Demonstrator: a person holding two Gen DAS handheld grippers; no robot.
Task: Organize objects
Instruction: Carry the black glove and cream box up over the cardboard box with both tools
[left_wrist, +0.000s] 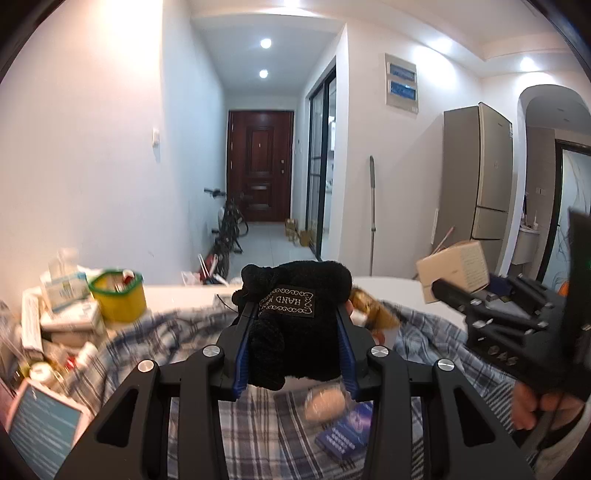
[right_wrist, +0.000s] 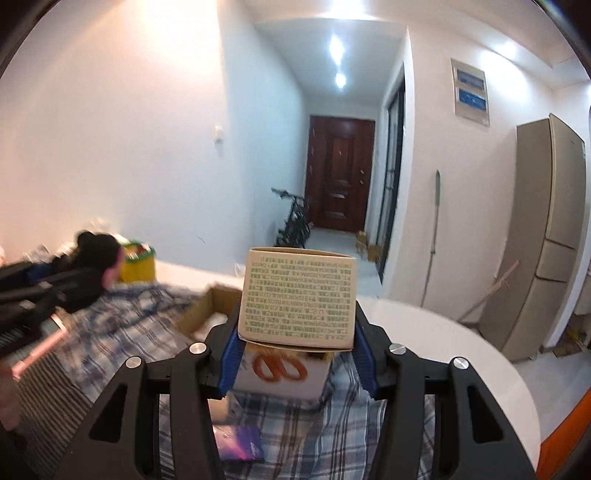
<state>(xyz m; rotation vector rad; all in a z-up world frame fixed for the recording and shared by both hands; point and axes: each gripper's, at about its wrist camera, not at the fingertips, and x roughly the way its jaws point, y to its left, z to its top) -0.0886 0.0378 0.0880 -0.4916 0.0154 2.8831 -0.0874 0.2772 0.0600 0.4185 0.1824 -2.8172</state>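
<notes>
Mostly blurred clutter lies on the plaid cloth (left_wrist: 258, 424), while two grippers each hold one item above it.

Clamped in the left gripper (left_wrist: 293, 317) is one black knitted piece (left_wrist: 291, 314), its label reading partly "HAND", the rest hidden. The right gripper (right_wrist: 297, 332) pinches one beige printed box (right_wrist: 297, 295) above the cloth. At the cloth's far left stands one yellow container (left_wrist: 120, 295), its contents indistinct; nearby boxes smear together, uncountable.
</notes>
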